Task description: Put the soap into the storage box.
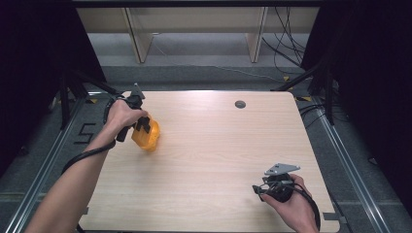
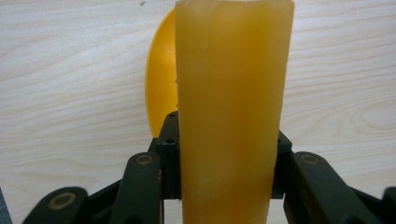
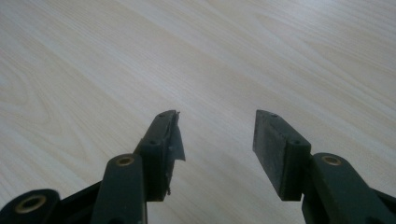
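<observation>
Orange block [image 2: 233, 112] is sitting clamped between the two black jaws of the left gripper [image 1: 142, 125], which are pinching it on its long sides; in the left gripper view the block is rising upright from between the jaws, translucent amber in colour, and its far end is reaching the top edge of that view. Behind it a yellow curved piece [image 2: 161, 79] is showing against the table [image 1: 218, 145]; whether it is part of the block or a separate item I cannot tell. In the high view the block is lying at the left side of the table, toward the far edge, with the left hand [image 1: 121, 116] wrapping the gripper's body and the forearm coming in from the lower left. Right gripper [image 1: 258, 190] is resting low near the table's front right corner, well apart from the block, held by the right hand [image 1: 291, 206]. Its jaws are standing spread, nothing between them, bare wood showing through the gap in the right gripper view. A small dark round fitting [image 1: 240, 104] is sitting in the tabletop near the far edge.
</observation>
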Demonstrator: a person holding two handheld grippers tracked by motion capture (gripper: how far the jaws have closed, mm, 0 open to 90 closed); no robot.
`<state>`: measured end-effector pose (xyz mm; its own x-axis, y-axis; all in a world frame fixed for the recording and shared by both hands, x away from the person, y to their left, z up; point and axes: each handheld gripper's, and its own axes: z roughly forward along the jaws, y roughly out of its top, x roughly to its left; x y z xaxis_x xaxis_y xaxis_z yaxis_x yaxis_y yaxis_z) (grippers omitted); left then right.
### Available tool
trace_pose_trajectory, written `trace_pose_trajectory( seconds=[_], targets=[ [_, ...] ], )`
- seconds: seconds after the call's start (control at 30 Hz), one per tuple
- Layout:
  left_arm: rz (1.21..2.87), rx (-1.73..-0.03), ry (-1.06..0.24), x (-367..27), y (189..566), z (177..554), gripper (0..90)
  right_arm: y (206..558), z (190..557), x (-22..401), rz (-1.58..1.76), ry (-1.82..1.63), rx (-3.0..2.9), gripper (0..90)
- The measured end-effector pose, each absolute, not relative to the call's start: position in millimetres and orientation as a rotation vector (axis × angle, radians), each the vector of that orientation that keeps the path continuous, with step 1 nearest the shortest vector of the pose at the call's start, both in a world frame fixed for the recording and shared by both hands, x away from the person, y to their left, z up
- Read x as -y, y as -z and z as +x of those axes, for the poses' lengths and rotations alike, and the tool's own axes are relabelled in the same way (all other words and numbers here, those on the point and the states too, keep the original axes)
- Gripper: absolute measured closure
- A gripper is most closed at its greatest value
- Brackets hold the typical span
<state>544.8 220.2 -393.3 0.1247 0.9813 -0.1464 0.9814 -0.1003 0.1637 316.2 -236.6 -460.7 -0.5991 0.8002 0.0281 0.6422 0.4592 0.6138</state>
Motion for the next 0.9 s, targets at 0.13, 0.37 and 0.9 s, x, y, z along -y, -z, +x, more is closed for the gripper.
trace_pose_trajectory(
  seconds=[0.13, 0.37, 0.9],
  targets=[
    [2.224, -1.923, 0.025, -221, 392, 546, 60.3, 461, 316, 236, 1.238, -0.859, -2.442, 50.5],
    [2.181, -1.956, -0.001, -218, 399, 550, 60.3, 461, 316, 236, 1.251, -0.864, -2.442, 50.4],
    [2.252, -1.955, 0.032, -221, 406, 554, 60.3, 461, 314, 235, 1.283, -0.864, -2.438, 50.4]
  ],
)
